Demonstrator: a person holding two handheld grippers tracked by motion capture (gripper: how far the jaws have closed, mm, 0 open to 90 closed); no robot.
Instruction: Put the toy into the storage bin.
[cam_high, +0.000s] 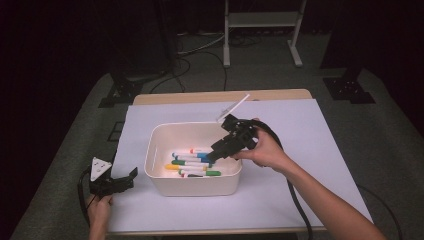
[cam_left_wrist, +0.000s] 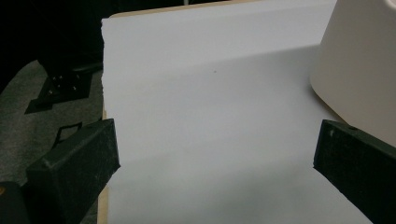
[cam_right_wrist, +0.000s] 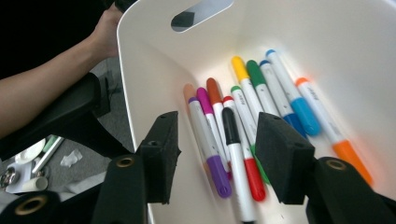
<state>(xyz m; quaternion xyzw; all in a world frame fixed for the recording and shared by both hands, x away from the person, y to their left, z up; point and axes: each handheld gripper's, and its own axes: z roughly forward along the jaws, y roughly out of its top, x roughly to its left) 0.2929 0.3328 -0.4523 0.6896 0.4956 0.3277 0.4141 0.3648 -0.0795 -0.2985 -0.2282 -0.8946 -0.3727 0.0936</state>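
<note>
A: The right gripper (cam_high: 216, 152) hangs over the white bin (cam_high: 156, 150), tipped down toward the markers (cam_high: 192, 162) lying in a loose heap on its floor. Its fingers (cam_right_wrist: 161, 154) stand wide apart with nothing between them.

B: In the right gripper view they straddle the black-capped marker (cam_right_wrist: 236, 154), with the purple marker (cam_right_wrist: 208, 135) just to one side and the red-capped marker (cam_right_wrist: 243, 149) touching it on the other.

A: That is my worry. The pens lie side by side and touching, so closing there may pinch two at once, or a finger may land on top of a neighbour and skid off the round barrel.

B: And if it grips near the cap end, I judge the marker will swing and slip out on the lift.

A: The near wall is close to one finger too. A push against it could shove the bin across the white sheet (cam_high: 300, 130) on the desk (cam_high: 220, 96), since nothing holds it.

B: The left gripper (cam_high: 125, 181) is no help: it rests low beside the bin, apart from the wall, fingers (cam_left_wrist: 74, 163) wide and empty.

A: In the left gripper view the bin wall sits just past one finger, not between them.

B: So a crowded pick and an unbraced bin are the two risks.
</note>
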